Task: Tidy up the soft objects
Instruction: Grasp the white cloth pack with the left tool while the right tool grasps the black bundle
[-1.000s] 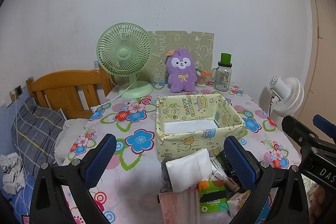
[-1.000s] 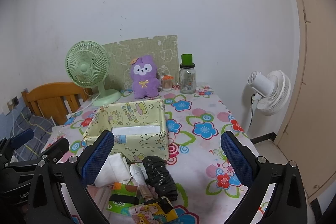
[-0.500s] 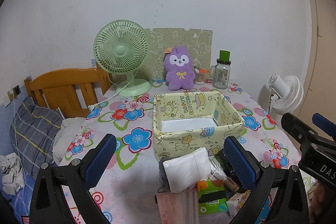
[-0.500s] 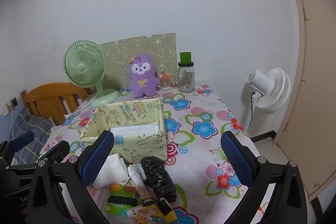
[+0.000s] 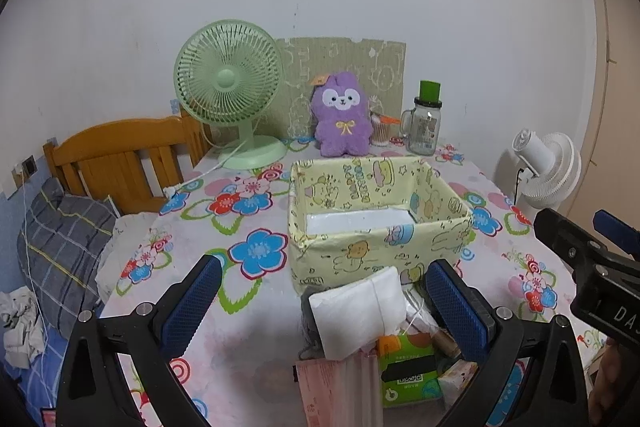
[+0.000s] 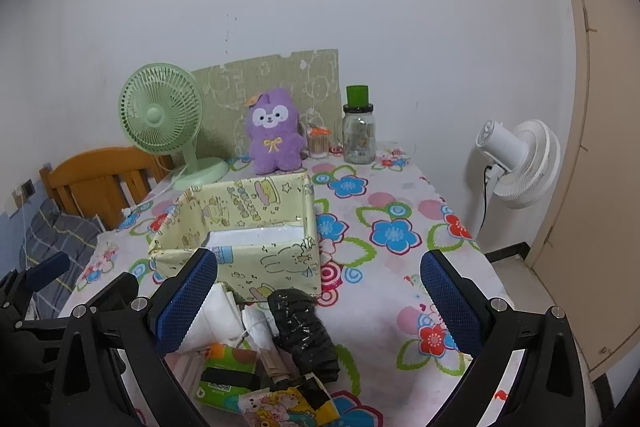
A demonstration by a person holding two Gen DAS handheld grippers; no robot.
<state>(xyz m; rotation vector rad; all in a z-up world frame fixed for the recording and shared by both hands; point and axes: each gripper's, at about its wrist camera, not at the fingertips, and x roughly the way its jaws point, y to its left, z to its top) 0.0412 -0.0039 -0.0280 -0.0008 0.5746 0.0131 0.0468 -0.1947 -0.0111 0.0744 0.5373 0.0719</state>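
A yellow cartoon-print box (image 5: 380,227) (image 6: 240,227) stands mid-table with only a white base showing inside. In front of it lies a heap of soft packs: a white folded pack (image 5: 358,311) (image 6: 218,319), a green tissue pack (image 5: 406,367) (image 6: 224,371), a black plastic bundle (image 6: 304,331), a pink pack (image 5: 336,395) and a cartoon pack (image 6: 280,403). My left gripper (image 5: 324,303) hangs open above the heap with nothing between its fingers. My right gripper (image 6: 318,301) is open too, over the black bundle. A purple plush (image 5: 342,115) (image 6: 274,131) sits at the back.
A green desk fan (image 5: 230,87) (image 6: 164,119), a glass jar with green lid (image 5: 426,123) (image 6: 359,131) and a small orange-lidded cup (image 5: 382,131) line the back wall. A white floor fan (image 5: 548,167) (image 6: 520,163) stands right of the table; a wooden headboard (image 5: 120,155) is left.
Both views have shifted slightly; the box and heap sit a little lower and nearer. Both grippers stay open and nothing was picked up.
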